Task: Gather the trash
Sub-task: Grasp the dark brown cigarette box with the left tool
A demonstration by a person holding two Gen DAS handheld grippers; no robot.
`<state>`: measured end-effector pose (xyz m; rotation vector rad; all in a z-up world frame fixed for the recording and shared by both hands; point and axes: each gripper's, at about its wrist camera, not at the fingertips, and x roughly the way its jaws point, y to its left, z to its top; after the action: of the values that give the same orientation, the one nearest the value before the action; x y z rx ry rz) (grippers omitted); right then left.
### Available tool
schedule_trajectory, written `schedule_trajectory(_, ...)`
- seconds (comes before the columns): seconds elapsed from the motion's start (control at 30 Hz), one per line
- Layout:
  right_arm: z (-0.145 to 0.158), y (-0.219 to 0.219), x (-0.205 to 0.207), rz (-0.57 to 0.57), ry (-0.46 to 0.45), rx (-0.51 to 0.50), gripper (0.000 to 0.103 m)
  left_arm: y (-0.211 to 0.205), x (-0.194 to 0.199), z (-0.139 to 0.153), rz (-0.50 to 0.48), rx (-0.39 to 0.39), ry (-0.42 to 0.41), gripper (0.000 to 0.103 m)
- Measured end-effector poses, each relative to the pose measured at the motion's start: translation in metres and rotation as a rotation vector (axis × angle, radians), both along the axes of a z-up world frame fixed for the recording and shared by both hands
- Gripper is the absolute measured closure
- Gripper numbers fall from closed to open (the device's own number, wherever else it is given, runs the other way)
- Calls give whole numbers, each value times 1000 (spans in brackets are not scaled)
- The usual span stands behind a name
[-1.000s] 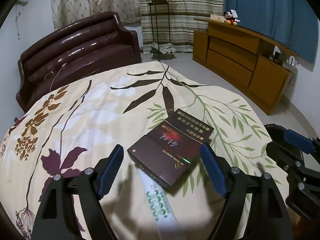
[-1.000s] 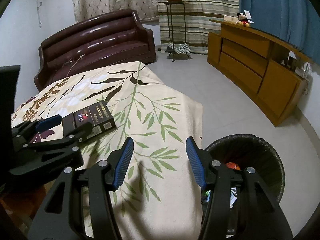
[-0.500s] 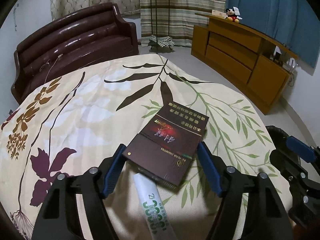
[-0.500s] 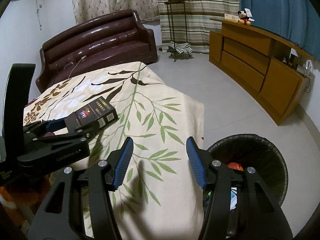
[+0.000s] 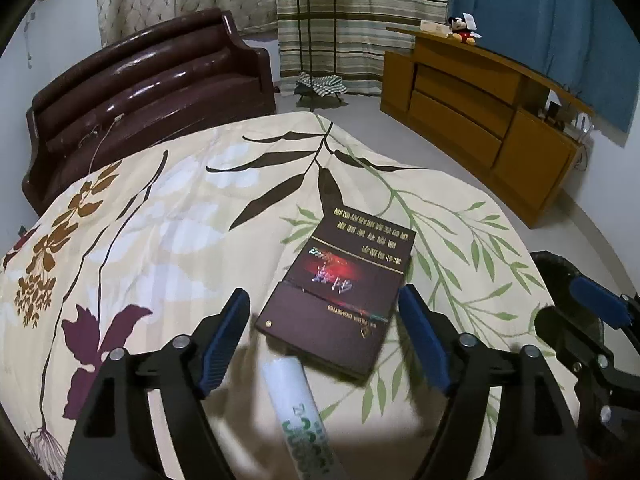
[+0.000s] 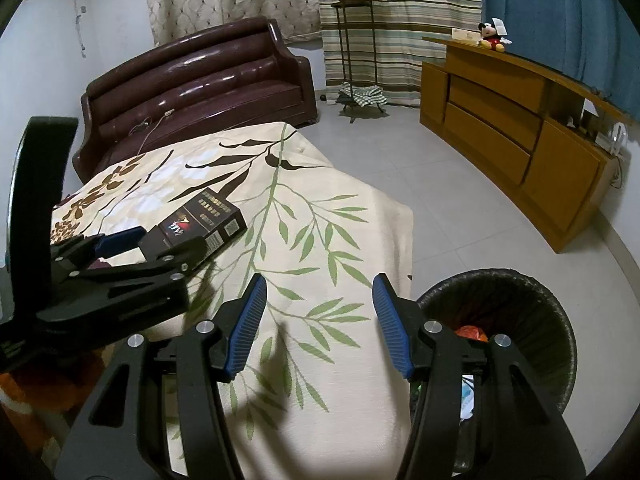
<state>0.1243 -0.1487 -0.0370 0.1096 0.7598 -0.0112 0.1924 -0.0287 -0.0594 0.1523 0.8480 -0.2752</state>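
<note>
A dark maroon cigarette box (image 5: pixel 340 292) lies flat on the floral tablecloth (image 5: pixel 160 220). My left gripper (image 5: pixel 322 300) straddles its near end, and its jaws are opening. Both blue pads stand a little off the box's sides without pressing. A white tube with green print (image 5: pixel 298 408) lies blurred between the jaws, with its far end at the box's near edge. In the right wrist view the box (image 6: pixel 200 220) sits just past the left gripper (image 6: pixel 168 240). My right gripper (image 6: pixel 320 284) is open and empty over the table's right edge, beside a black trash bin (image 6: pixel 520 292) that holds some rubbish.
A dark leather sofa (image 5: pixel 140 92) stands behind the table. A wooden cabinet (image 5: pixel 480 120) runs along the right wall with a plush toy on top. A plant stand (image 6: pixel 352 40) is by the striped curtain. Grey tiled floor (image 6: pixel 440 200) lies between table and cabinet.
My left gripper slid forward so the box's near end now lies between its fingertips; its jaws narrowed on the box, then spread again. The right gripper has not moved.
</note>
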Motion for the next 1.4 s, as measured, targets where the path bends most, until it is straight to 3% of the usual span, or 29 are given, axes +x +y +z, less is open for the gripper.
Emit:
schedule_trajectory(0.13, 0, 2, 0, 5, 0, 3, 49, -2, 6, -3, -15, -7, 33, 28)
schedule_trajectory(0.2, 0, 2, 0, 5, 2, 6, 49, -3, 5, -3, -24, -4, 28, 36)
schedule_trajectory(0.57, 0, 1, -1, 7, 5, -5, 49, 12, -5, 11, 12, -35, -31, 40)
schedule_trajectory(0.93, 2, 22, -1, 34, 6, -21, 49, 66, -24, 34, 112, -67, -75, 40)
schedule_trajectory(1.4, 6, 74, -7, 127, 10, -37, 49, 121, -42, 40, 210, -93, -84, 40)
